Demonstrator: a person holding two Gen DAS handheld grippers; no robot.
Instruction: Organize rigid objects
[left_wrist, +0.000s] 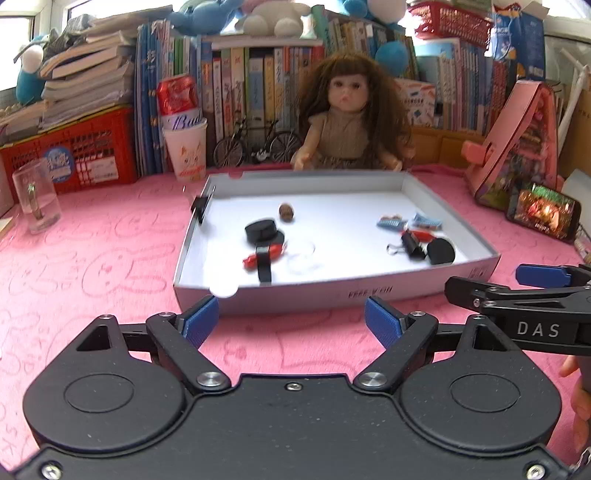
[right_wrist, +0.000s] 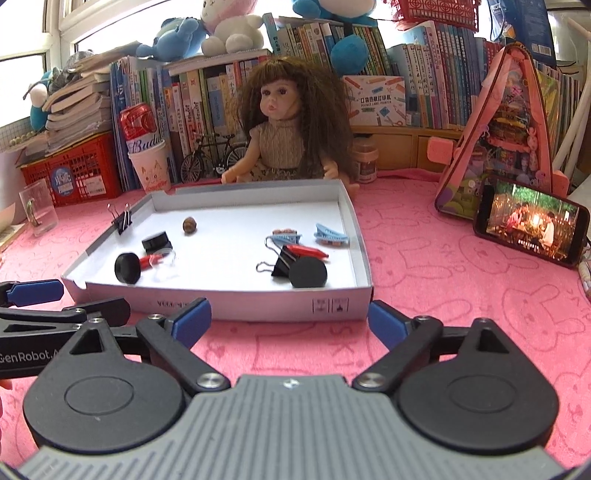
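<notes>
A shallow white box (left_wrist: 369, 295) (right_wrist: 258, 306) lies on the pink cloth just past both grippers. Inside it are a black cap (left_wrist: 261, 230) (right_wrist: 157, 242), a brown nut (left_wrist: 286, 212) (right_wrist: 189, 224), a black disc (left_wrist: 441, 251) (right_wrist: 308, 272), a black binder clip (left_wrist: 412, 243) (right_wrist: 282, 258), blue hair clips (left_wrist: 389, 222) (right_wrist: 330, 232), red pieces (left_wrist: 264, 256) (right_wrist: 308, 251) and a clear lid (right_wrist: 166, 258). Another binder clip (right_wrist: 123, 219) grips the box's left wall. My left gripper (left_wrist: 291, 319) and right gripper (right_wrist: 289, 321) hang open and empty before the near wall, side by side.
A doll (right_wrist: 284, 125) sits behind the box, with a toy bicycle, a can in a paper cup (left_wrist: 186, 151) and books at the back. A glass (left_wrist: 35, 195) and red crate stand left. A phone (right_wrist: 532, 229) and a pink toy house (right_wrist: 509, 129) stand right.
</notes>
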